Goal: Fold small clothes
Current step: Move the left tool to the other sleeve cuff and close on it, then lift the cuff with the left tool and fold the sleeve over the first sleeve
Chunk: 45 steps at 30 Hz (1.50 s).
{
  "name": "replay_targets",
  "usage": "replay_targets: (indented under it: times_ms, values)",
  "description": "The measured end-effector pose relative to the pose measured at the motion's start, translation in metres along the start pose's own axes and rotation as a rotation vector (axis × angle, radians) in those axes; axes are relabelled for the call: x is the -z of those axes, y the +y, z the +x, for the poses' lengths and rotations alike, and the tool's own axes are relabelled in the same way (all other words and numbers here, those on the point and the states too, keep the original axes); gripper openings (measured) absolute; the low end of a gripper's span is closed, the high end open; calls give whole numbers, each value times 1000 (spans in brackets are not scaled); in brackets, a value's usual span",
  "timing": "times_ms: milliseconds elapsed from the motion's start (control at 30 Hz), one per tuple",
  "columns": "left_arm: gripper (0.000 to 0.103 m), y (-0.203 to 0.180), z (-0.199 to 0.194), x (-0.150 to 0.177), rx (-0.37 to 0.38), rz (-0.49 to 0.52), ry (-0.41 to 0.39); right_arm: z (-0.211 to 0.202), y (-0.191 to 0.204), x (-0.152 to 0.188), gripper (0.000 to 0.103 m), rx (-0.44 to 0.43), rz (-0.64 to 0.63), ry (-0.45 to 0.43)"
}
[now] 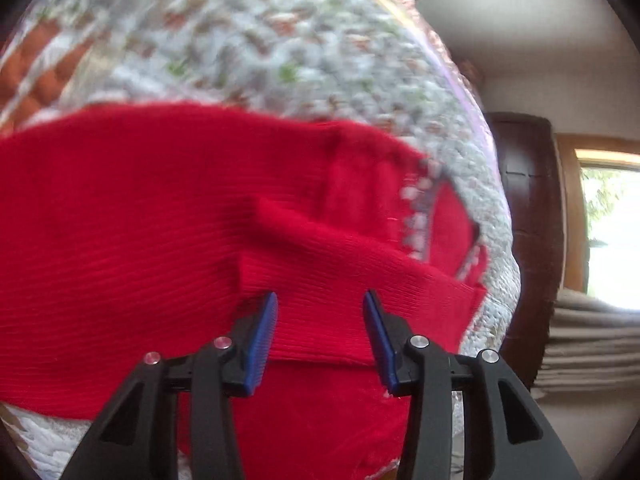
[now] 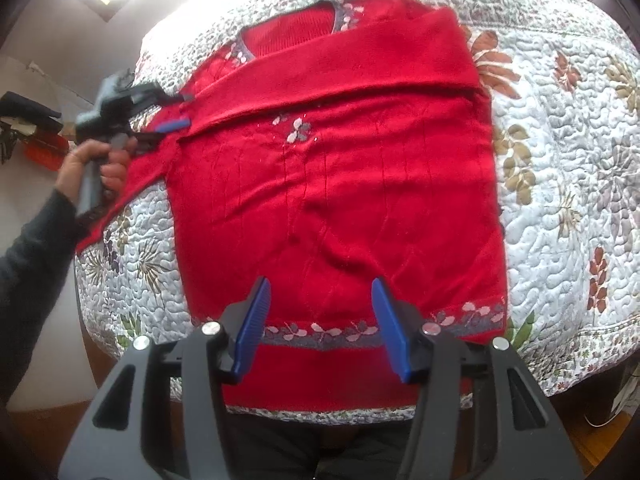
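One sleeve (image 2: 352, 60) is already lying folded across the red sweater (image 2: 336, 200); the other seems unfolded. Both the left gripper (image 1: 320, 320) and right gripper (image 2: 320, 312) are hovering spread, holding nothing.

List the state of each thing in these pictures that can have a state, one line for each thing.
Red sweater: spread flat on the quilt, front up, one sleeve folded across the chest.
Sleeve: lies across the chest, cuff at the left hand-held gripper.
Left hand-held gripper: open, over the cuff.
Right hand-held gripper: open, above the hem, holding nothing.
Quilt: spread under the sweater.
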<state>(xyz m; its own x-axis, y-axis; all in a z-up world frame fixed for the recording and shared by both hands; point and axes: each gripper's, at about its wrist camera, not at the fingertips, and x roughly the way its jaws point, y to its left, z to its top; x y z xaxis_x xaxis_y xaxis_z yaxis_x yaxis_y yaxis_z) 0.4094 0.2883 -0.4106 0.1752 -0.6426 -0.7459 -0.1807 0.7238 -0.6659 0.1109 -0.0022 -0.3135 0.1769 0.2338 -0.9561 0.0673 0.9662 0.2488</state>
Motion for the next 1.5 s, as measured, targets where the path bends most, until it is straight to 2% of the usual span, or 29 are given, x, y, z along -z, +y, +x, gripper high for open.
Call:
replay_targets:
  times_ms: [67,133,167,233,300,433,533,633,700,833,1067,1100,1133,1200,1267,1333,1500]
  values:
    - [45,9,-10,2,13,-28,-23,-3,-2,-1,54,8,0,-4]
    - [57,22,-32,5,-17,-51,-72,-6,-5,-2,54,13,2,-7]
    - [57,30,-42,7,-19,-67,-90,-7,-4,-3,54,12,0,-7]
    - [57,61,-80,15,-4,-125,-144,-9,2,-7,54,7,-19,-15]
    - [64,87,-118,25,-9,-181,-210,-11,10,-11,54,-4,-40,-24]
    - [72,171,-217,77,-36,-367,-422,-11,39,-19,56,-35,-105,-28]
    - [73,235,-281,117,-51,-523,-560,-7,62,-22,57,-46,-163,-15]
    - [73,282,-324,138,-58,-642,-669,1,80,-19,57,-45,-206,6]
    - [73,304,-337,141,-46,-688,-698,6,91,-16,57,-42,-228,25]
    - [73,332,-336,125,-53,-716,-663,9,108,-11,57,-30,-263,38]
    - [70,333,-329,93,-115,-696,-642,5,119,-13,58,-15,-279,27]
    - [56,330,-331,88,-137,-681,-634,5,119,-13,58,-14,-278,26]
    - [31,324,-329,81,-157,-670,-617,5,118,-13,58,-14,-276,27]
    - [9,317,-327,80,-202,-660,-587,5,117,-13,58,-17,-274,27]
    - [8,302,-328,72,-221,-637,-596,3,116,-13,58,-23,-275,24]
    - [7,277,-335,67,-203,-589,-634,-1,116,-14,58,-31,-277,12]
    - [7,176,-350,49,-183,-363,-702,-14,104,-22,58,-54,-255,-26]
